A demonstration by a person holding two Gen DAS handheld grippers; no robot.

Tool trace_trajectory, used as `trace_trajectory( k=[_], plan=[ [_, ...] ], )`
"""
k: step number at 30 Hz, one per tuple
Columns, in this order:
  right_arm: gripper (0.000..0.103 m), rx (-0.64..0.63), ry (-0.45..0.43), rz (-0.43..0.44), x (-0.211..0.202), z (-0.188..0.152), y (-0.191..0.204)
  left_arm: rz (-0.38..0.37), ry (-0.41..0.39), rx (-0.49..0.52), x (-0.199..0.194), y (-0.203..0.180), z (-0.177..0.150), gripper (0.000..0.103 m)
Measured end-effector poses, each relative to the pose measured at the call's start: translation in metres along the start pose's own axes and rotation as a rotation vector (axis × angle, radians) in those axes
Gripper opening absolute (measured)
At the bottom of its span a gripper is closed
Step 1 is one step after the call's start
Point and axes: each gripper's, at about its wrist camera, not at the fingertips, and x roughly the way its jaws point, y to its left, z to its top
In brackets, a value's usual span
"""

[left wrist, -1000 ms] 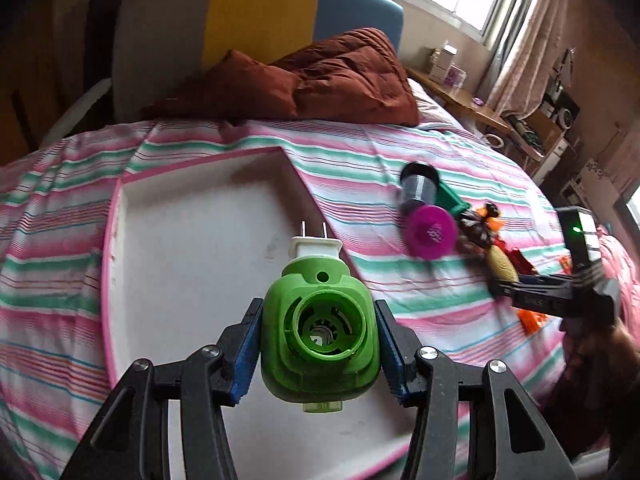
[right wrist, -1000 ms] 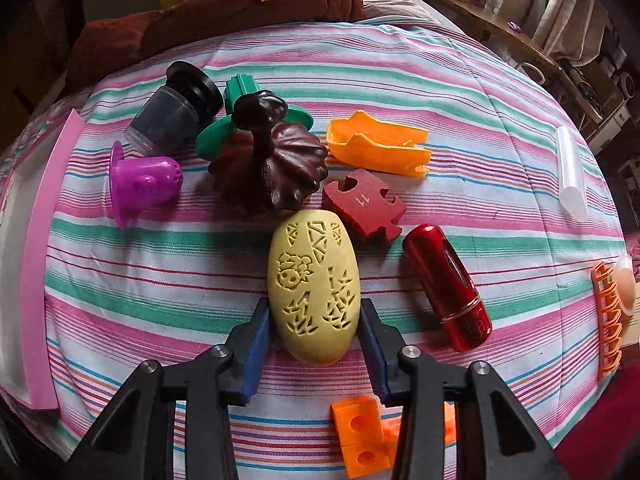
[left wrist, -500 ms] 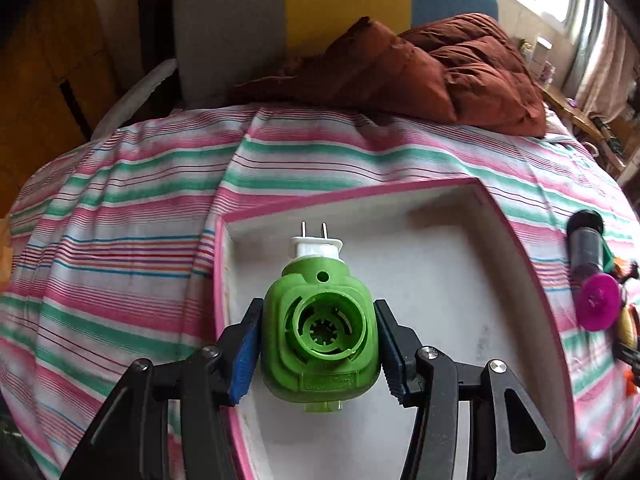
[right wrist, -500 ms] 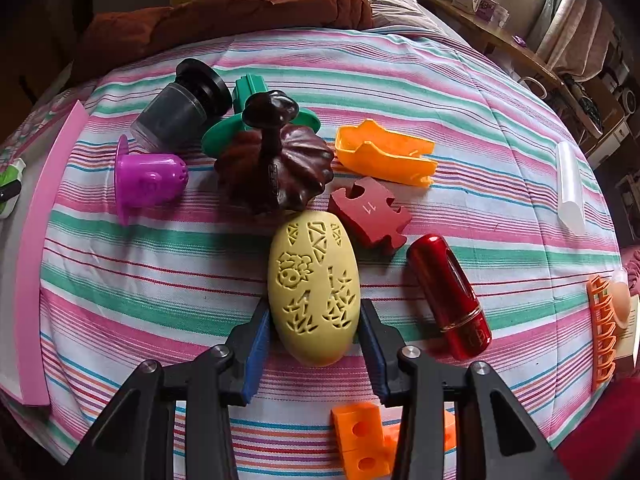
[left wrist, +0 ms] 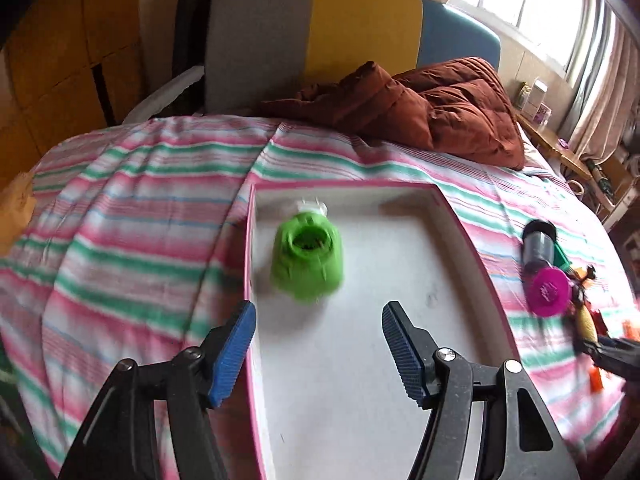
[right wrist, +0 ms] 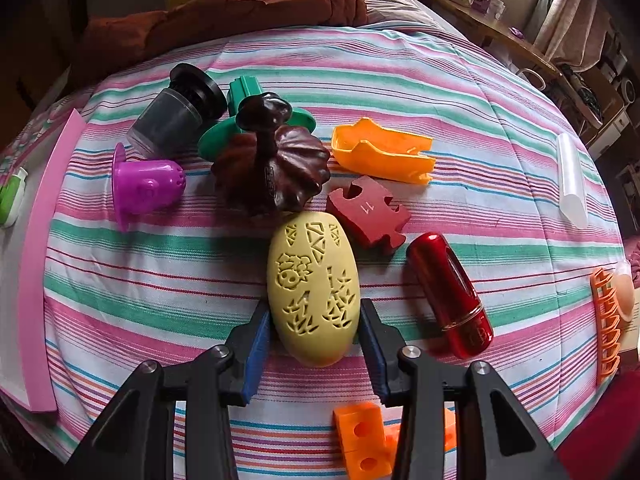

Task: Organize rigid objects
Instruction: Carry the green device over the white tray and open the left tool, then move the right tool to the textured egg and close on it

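Observation:
In the left wrist view my left gripper (left wrist: 318,344) is open and empty above the pink-rimmed white tray (left wrist: 456,224). The green plug-in device (left wrist: 307,258) lies blurred in the tray's far left part, ahead of the fingers. It also shows at the left edge of the right wrist view (right wrist: 10,196). In the right wrist view my right gripper (right wrist: 314,344) is shut on the near end of the yellow carved oval (right wrist: 313,284), which rests on the striped bedspread.
Around the oval lie a red puzzle piece (right wrist: 368,212), red tube (right wrist: 450,296), brown pumpkin shape (right wrist: 272,164), purple cup (right wrist: 146,184), dark jar (right wrist: 176,112), green piece (right wrist: 248,92), orange tray-shape (right wrist: 380,152), orange blocks (right wrist: 360,436). A brown duvet (left wrist: 420,108) lies at the bed's head.
My left gripper has opened and let go of the green plug-in device, which now lies in the tray. The right gripper stays shut on the yellow oval.

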Motion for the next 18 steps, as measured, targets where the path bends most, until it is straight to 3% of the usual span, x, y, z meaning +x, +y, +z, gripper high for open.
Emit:
trace_trajectory(
  k=[11,18],
  plan=[
    [0.045,0.012,-0.008,-0.001,0.010,0.009,-0.002,-0.070,0.040,0.035,-0.040,-0.051,-0.080,0.067],
    [0.049,0.015,-0.018,-0.015,0.008,0.011,0.002,-0.028,0.039,0.068,-0.049,-0.068,-0.098,0.070]
  ],
)
